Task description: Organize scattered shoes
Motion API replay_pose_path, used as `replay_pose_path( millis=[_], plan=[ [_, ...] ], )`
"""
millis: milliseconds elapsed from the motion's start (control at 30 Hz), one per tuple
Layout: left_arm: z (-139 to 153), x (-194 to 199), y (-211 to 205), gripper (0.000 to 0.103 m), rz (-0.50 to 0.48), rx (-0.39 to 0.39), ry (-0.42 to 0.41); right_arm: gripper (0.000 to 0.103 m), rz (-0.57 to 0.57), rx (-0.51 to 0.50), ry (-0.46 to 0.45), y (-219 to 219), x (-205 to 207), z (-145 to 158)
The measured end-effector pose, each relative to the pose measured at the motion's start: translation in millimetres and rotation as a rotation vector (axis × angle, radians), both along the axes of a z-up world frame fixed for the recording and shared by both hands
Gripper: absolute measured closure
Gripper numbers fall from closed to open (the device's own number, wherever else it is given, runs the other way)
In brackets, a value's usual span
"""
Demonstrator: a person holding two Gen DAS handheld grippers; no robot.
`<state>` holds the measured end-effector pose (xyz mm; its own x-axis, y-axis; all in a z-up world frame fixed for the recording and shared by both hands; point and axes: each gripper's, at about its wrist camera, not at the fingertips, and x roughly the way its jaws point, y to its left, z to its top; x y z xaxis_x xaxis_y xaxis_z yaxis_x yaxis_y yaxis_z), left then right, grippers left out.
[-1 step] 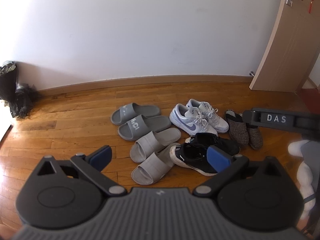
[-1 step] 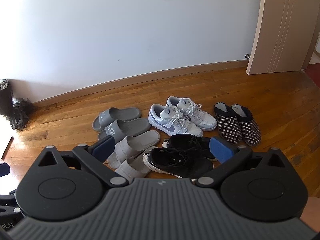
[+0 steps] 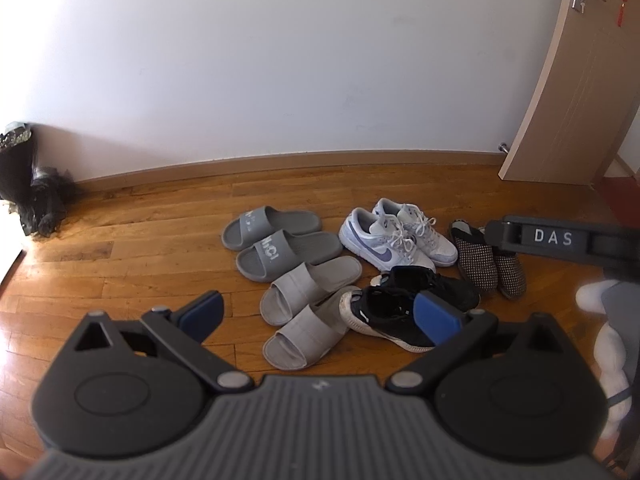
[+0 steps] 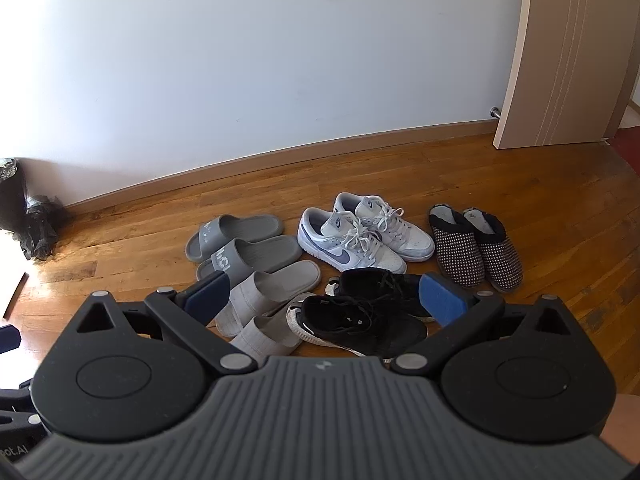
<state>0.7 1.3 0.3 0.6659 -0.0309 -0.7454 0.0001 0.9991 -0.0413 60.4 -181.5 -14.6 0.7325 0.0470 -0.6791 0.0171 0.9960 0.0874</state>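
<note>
Several pairs of shoes lie grouped on the wood floor. Dark grey slides [image 3: 276,236] [image 4: 240,244] are at the left, light grey slides [image 3: 308,308] [image 4: 268,300] in front of them. White sneakers [image 3: 396,236] [image 4: 360,236] are in the middle, black sneakers [image 3: 400,308] [image 4: 368,312] in front, dotted slippers [image 3: 488,260] [image 4: 476,248] at the right. My left gripper [image 3: 318,314] is open and empty, held above the floor before the shoes. My right gripper [image 4: 324,300] is open and empty too; its body shows in the left wrist view [image 3: 560,240].
A white wall with a wooden skirting board [image 3: 320,160] runs behind the shoes. An open door [image 3: 568,92] [image 4: 568,60] stands at the right. A dark bundle [image 3: 36,196] [image 4: 32,216] sits in the left corner.
</note>
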Motion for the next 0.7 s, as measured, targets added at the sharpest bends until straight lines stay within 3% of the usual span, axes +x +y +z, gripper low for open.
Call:
replay_pose_path(
  millis=[233, 333, 700],
  plan=[
    [2.2, 4.5, 7.7, 0.000, -0.002, -0.029, 0.005, 0.001, 0.004, -0.002, -0.003, 0.5, -0.1, 3.1],
    [3.1, 1.6, -4.8, 0.000, 0.002, 0.007, -0.009, 0.001, 0.006, -0.003, -0.004, 1.0, -0.1, 4.5],
    [1.3, 1.4, -6.4, 0.000, -0.001, 0.011, -0.014, 0.001, 0.010, -0.003, -0.004, 9.3, -2.4, 0.1]
  ],
)
